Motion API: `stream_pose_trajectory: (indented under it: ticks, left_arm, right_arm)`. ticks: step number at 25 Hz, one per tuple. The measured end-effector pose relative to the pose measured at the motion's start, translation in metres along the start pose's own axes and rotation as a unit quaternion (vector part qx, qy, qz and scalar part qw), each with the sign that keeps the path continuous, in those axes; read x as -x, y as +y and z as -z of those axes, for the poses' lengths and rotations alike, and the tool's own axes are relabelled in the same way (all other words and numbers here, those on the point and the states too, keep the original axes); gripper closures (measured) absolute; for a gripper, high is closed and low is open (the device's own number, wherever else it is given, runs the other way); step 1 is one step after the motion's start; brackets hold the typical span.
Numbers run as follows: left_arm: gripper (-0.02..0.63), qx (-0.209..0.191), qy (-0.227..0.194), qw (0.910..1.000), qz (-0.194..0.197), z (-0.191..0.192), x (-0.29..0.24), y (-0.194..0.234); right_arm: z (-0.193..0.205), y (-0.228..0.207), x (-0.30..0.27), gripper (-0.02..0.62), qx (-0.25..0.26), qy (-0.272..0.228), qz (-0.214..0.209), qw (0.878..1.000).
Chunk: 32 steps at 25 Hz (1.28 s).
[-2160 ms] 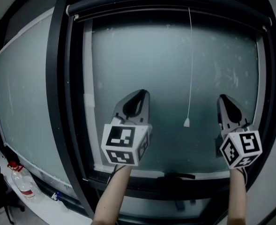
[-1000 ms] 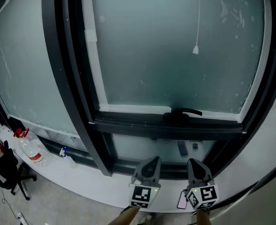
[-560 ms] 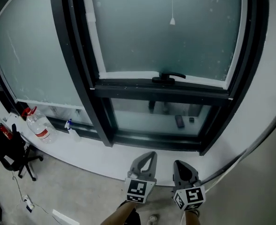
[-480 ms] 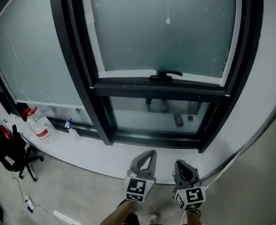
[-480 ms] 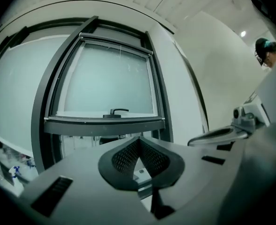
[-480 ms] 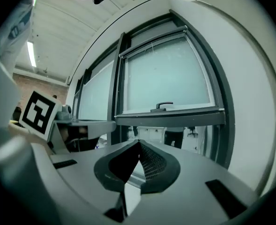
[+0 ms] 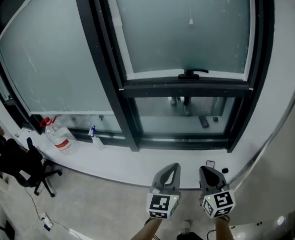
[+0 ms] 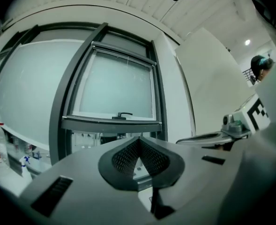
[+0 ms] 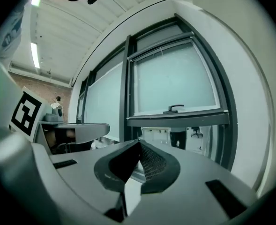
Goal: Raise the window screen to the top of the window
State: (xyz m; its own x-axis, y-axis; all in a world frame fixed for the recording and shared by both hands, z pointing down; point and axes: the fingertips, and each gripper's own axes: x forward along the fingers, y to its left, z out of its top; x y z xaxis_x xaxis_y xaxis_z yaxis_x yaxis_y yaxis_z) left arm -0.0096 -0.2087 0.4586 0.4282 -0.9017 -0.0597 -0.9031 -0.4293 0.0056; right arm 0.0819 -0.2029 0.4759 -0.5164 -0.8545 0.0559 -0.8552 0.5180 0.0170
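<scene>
The window (image 7: 187, 34) has a frosted pane in a dark frame, with a black handle (image 7: 193, 74) on its bottom rail. A thin white pull cord (image 7: 191, 21) hangs down the pane. The screen itself does not show over the glass. Both grippers are low in the head view, well back from the window and over the floor. My left gripper (image 7: 173, 168) is shut with nothing in it, its tips (image 8: 138, 138) meeting. My right gripper (image 7: 206, 169) beside it is also shut and empty, jaws (image 9: 138, 141) closed. Both point toward the window (image 8: 119, 86) (image 9: 173, 81).
A white sill (image 7: 112, 159) runs below the window. On it stand a large water bottle (image 7: 57, 136) with a red cap and a small spray bottle (image 7: 94, 137) at the left. A dark office chair (image 7: 22, 164) stands on the floor at the far left.
Both grippers have come down from in front of the pane to below the sill and drawn together. The head view has tilted down and shifted, showing more sill and floor.
</scene>
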Motion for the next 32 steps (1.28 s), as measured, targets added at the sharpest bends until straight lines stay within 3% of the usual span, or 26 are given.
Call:
stream_pose_trajectory:
  ticks: [8, 14, 27, 32]
  left_arm:
    - [0.603, -0.027, 0.012, 0.9995, -0.010, 0.001, 0.159, 0.039]
    - [0.603, -0.017, 0.010, 0.9998, -0.004, 0.002, 0.218, 0.042]
    - [0.603, -0.009, 0.025, 0.9996, -0.003, 0.003, 0.267, 0.009]
    - [0.603, -0.113, -0.003, 0.9935, -0.015, -0.053, 0.292, 0.024]
  right_arm:
    - [-0.001, 0.170, 0.023, 0.589, 0.002, -0.005, -0.039, 0.999]
    - [-0.012, 0.251, 0.064, 0.589, 0.089, -0.015, -0.064, 0.994]
    - [-0.021, 0.269, 0.136, 0.589, 0.085, -0.019, -0.041, 0.995]
    - [-0.021, 0.252, 0.213, 0.589, 0.128, -0.027, -0.007, 0.991]
